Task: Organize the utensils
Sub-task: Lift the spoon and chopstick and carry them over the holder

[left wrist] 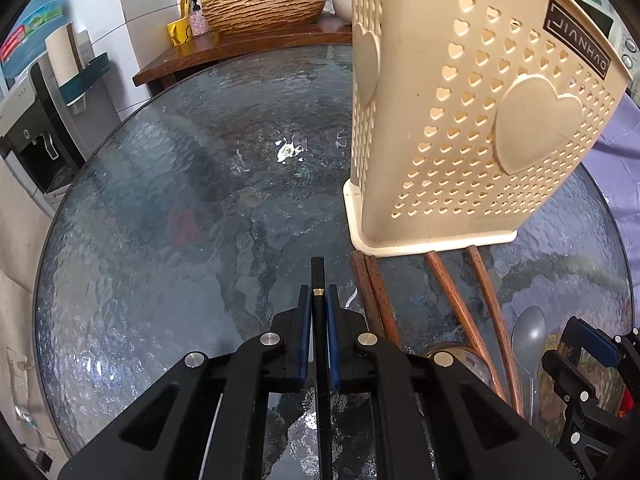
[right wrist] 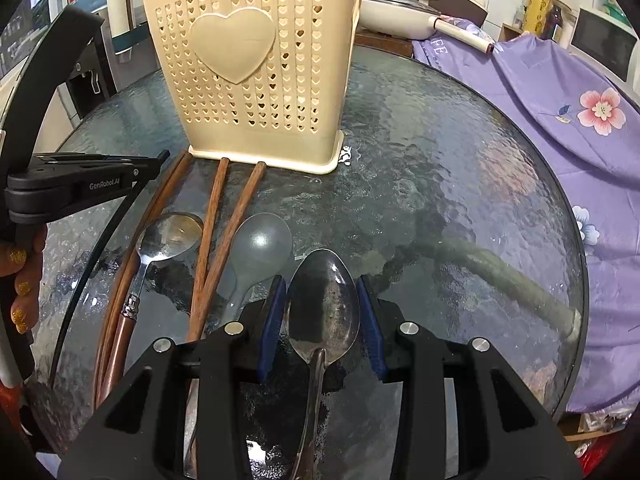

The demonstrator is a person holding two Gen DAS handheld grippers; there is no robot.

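Note:
A cream utensil holder [left wrist: 472, 120] with heart holes stands on the round glass table [left wrist: 180, 200]; it also shows in the right wrist view [right wrist: 260, 68]. My left gripper [left wrist: 319, 294] is shut on a black chopstick [left wrist: 318, 276] and holds it above the table; the gripper also shows in the right wrist view [right wrist: 148, 164]. My right gripper [right wrist: 322, 286] is open, its blue pads either side of the bowl of a dark metal spoon [right wrist: 322, 312] lying on the table. Brown chopsticks [right wrist: 216, 220], a steel spoon [right wrist: 168, 236] and a grey plastic spoon [right wrist: 260, 244] lie in front of the holder.
A wicker basket [left wrist: 264, 6], soap bottles and a bowl sit on a wooden counter behind the table. A purple flowered cloth [right wrist: 560, 120] lies over the table's right side. A water dispenser [left wrist: 32, 136] stands at the left.

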